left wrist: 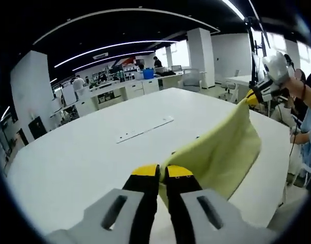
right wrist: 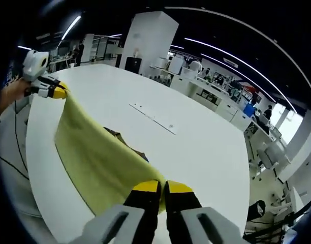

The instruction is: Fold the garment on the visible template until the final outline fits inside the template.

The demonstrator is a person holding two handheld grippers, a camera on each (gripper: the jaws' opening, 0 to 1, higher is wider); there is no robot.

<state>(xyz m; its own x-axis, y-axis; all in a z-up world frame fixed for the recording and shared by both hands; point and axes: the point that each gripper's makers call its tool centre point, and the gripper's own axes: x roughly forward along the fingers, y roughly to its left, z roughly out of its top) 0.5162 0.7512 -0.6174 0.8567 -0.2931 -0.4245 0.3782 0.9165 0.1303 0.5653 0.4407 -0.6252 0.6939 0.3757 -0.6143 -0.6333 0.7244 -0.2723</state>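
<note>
A broad white tabletop [left wrist: 84,157] spreads out under both claws, with an open office of desks, pillars and ceiling light strips behind it. Above the tabletop's near edge a pale yellow garment [left wrist: 221,152] hangs stretched between the two claws, lifted off the surface and sagging a little in the middle; in the right claw's view the same cloth runs from its own tips up to the other claw at upper left. A dark patch [right wrist: 126,142] shows on the tabletop just past the cloth's upper edge, too hidden to tell what it is. Farther across lies a long, thin white strip [left wrist: 145,129], flat and well apart from the garment. The left claw [left wrist: 163,173] has its yellow-tipped jaws pressed together on one corner of the garment. The right claw [right wrist: 162,187] is likewise clamped on the opposite corner, with cloth running out from between its jaws.
</note>
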